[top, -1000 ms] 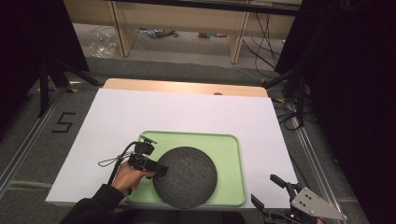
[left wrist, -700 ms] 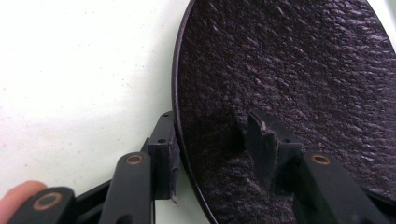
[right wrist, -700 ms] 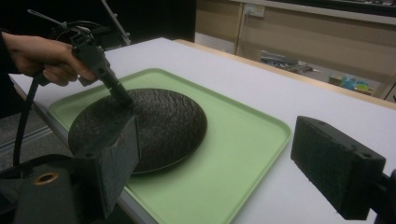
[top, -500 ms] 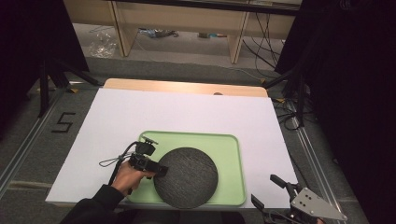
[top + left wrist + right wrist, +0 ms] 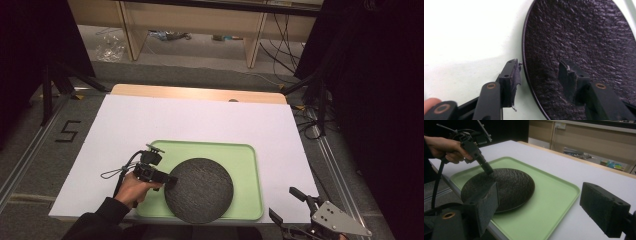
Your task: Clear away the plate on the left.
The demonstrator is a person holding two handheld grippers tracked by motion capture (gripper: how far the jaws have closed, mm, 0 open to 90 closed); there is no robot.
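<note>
White table point(image 5: 200, 120), green tray point(image 5: 245, 155) and dark textured plate point(image 5: 200, 190) on the tray sat as they had 0.5 s earlier; no visible shift. The left gripper view showed what the high view couldn't: left gripper point(image 5: 541, 75) was partly open, straddling the plate's rim, no clamp yet. Right gripper point(image 5: 539, 205) was wide open and empty, off the table's near right corner.

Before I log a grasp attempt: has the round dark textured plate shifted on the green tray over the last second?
No. The round dark textured plate sits at the same spot on the green tray, overhanging its near rim as before.

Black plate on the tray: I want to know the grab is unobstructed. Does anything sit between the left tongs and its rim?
Nothing visible does. The left tongs stand open astride the black plate rim, one jaw over the green tray, one over the plate.
</note>
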